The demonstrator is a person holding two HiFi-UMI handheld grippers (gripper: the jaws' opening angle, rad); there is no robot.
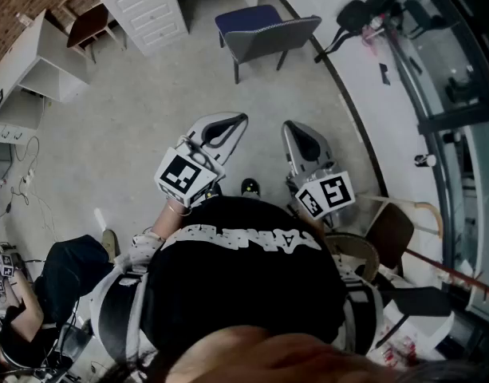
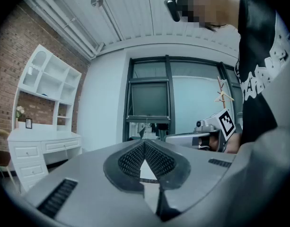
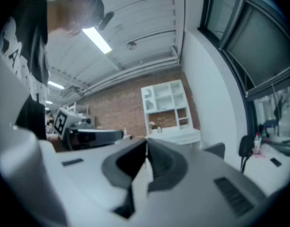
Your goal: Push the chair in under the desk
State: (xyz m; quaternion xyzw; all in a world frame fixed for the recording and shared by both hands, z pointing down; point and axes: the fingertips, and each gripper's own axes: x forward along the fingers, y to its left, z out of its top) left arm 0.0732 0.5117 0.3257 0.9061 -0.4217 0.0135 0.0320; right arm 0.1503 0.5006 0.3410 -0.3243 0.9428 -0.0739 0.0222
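A chair (image 1: 264, 29) with a blue seat and a grey back stands on the floor ahead of me, near the dark desk (image 1: 435, 62) that runs along the right wall. Both grippers are held level in front of my body, well short of the chair. My left gripper (image 1: 240, 119) is shut with nothing between its jaws, which meet at the tips in the left gripper view (image 2: 145, 144). My right gripper (image 1: 287, 126) is shut and empty too (image 3: 146, 144). The chair's grey back (image 3: 215, 150) shows just past the right gripper.
A white drawer unit (image 1: 144, 6) stands at the far side. A white shelved desk (image 1: 33, 66) with a brown chair (image 1: 88, 24) is at far left. Another person (image 1: 45, 290) sits low on the left. Wooden chairs (image 1: 388, 231) stand close at my right.
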